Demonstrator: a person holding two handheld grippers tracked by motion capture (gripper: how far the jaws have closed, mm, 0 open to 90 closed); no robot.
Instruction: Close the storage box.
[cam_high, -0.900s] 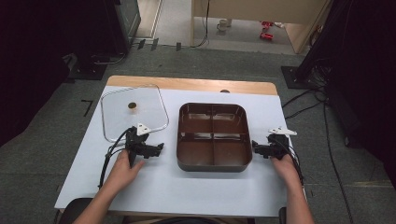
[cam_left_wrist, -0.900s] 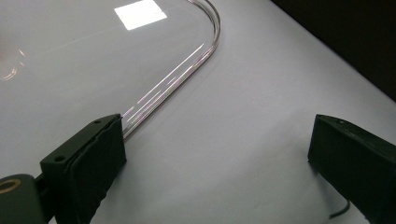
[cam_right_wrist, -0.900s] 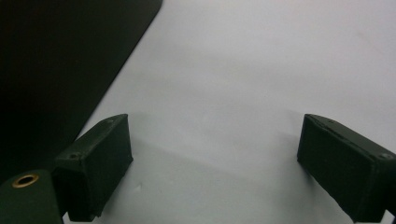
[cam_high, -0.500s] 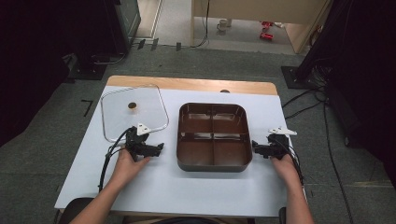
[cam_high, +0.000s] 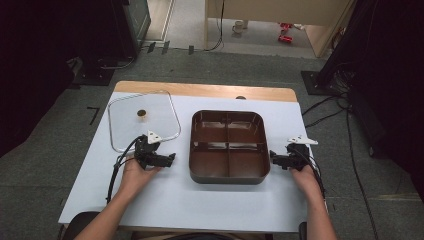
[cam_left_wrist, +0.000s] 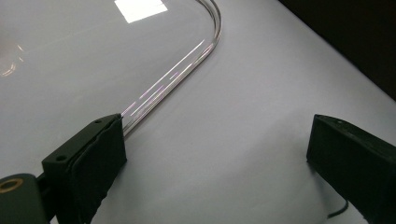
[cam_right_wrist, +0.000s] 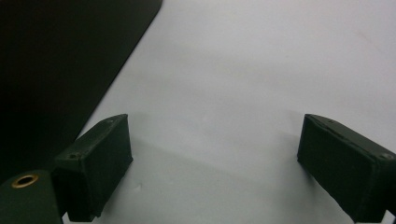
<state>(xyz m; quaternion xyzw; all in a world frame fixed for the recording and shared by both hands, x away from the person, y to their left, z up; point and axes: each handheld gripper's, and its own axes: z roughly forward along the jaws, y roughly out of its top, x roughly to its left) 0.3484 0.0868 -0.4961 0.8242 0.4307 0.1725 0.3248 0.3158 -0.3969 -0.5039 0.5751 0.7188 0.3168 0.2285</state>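
A brown tray (cam_high: 200, 170) with four compartments sits in the middle of the white table. A clear glass lid (cam_high: 125, 125) with a small round knob (cam_high: 142, 113) lies flat to its left. My left gripper (cam_high: 170, 159) rests on the table between lid and tray, jaws open and empty; its view shows the lid's rounded rim (cam_left_wrist: 187, 65) running past the left jaw. My right gripper (cam_high: 272, 157) rests just right of the tray, pointing at it, open with nothing between its jaws. The tray's dark wall (cam_right_wrist: 60, 60) looms at the left of the right gripper view.
The white table top (cam_high: 200, 210) has bare room in front of the tray and a wooden strip (cam_high: 200, 91) at its far edge. Cables trail from both grippers. Dark equipment and floor cables surround the table.
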